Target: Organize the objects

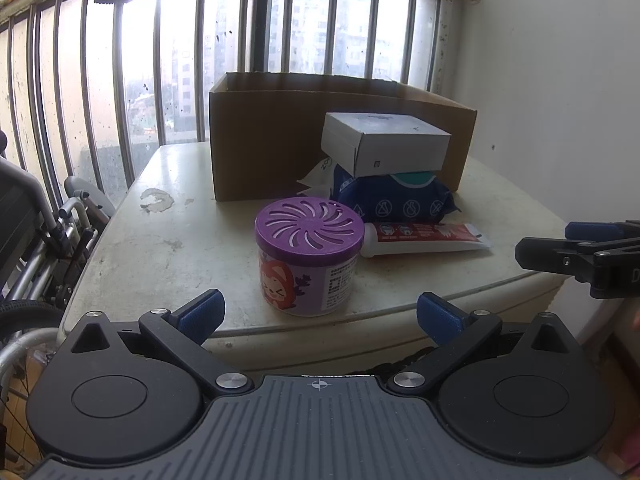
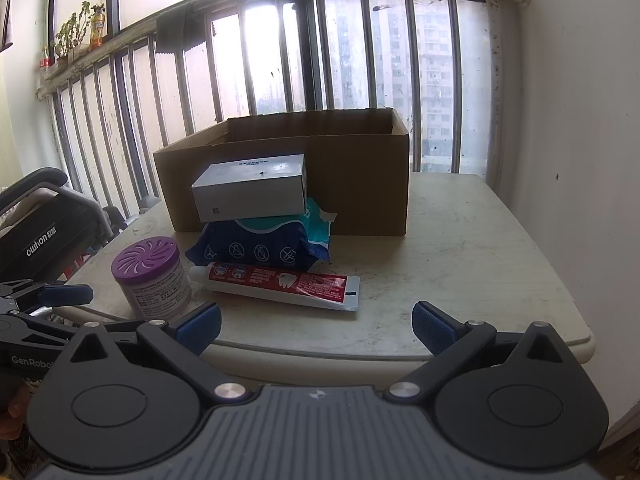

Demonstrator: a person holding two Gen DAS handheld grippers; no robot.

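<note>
An open cardboard box (image 1: 280, 136) (image 2: 360, 184) stands at the back of the white table (image 1: 160, 240) (image 2: 460, 260). In front of it a white carton (image 1: 384, 144) (image 2: 252, 192) lies on a blue wipes pack (image 1: 392, 200) (image 2: 260, 248). A red and white toothpaste tube (image 1: 424, 238) (image 2: 280, 284) lies in front of the pack. A purple-lidded air freshener jar (image 1: 308, 252) (image 2: 150, 276) stands near the front edge. My left gripper (image 1: 318, 318) is open and empty, just before the jar. My right gripper (image 2: 316, 326) is open and empty, near the tube.
A barred window (image 1: 240, 20) (image 2: 360, 52) runs behind the table, a white wall (image 2: 580, 120) is on the right. A wheelchair (image 1: 36, 220) (image 2: 44, 228) stands left of the table. The right gripper shows at the right edge of the left wrist view (image 1: 580, 248).
</note>
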